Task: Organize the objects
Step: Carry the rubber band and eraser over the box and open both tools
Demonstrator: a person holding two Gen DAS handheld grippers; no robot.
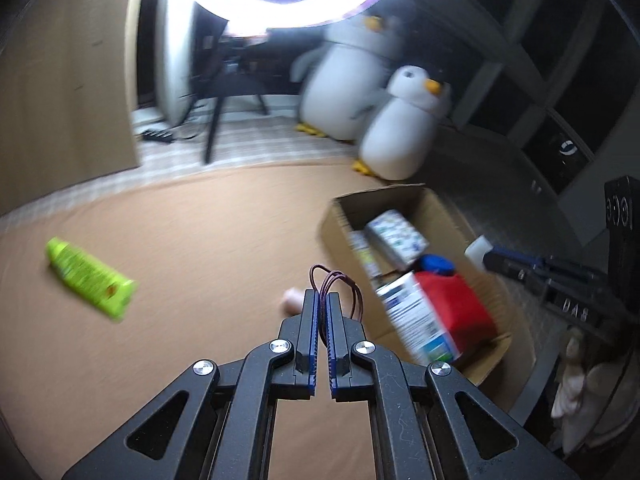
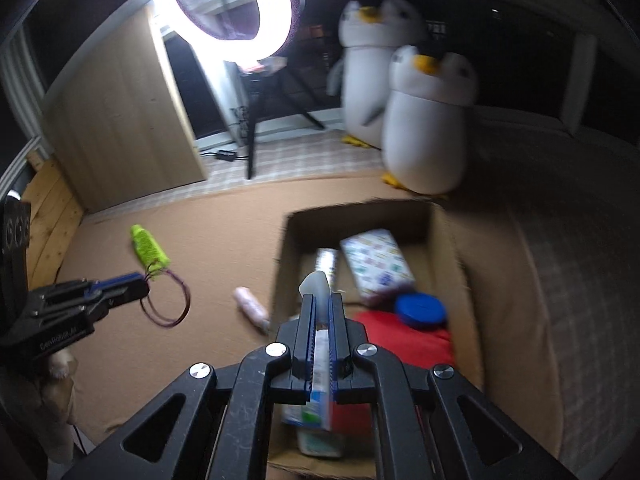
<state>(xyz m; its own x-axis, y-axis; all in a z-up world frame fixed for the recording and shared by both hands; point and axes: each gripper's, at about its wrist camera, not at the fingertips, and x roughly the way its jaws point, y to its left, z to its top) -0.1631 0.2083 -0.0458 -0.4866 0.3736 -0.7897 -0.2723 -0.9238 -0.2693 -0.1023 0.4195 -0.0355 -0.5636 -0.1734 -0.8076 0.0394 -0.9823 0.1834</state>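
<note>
Maroon wire loop (image 1: 336,284) pinched in left claw (image 1: 322,300); right claw (image 2: 320,304) grips white piece (image 2: 316,284).

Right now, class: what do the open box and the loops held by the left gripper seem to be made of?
The box: brown corrugated cardboard, matte, with raw bent flaps. The loops in the left gripper: thin dark-maroon bands, probably elastic or coated wire; too blurred to settle.

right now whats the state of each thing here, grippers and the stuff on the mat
left gripper: jaws shut on the dark wire loops, held above the mat
right gripper: jaws shut on a whitish item, over the cardboard box
cardboard box: open, already holding several items
green tube: lying flat on the mat, outside the box
small pink item: lying on the mat beside the box
</note>
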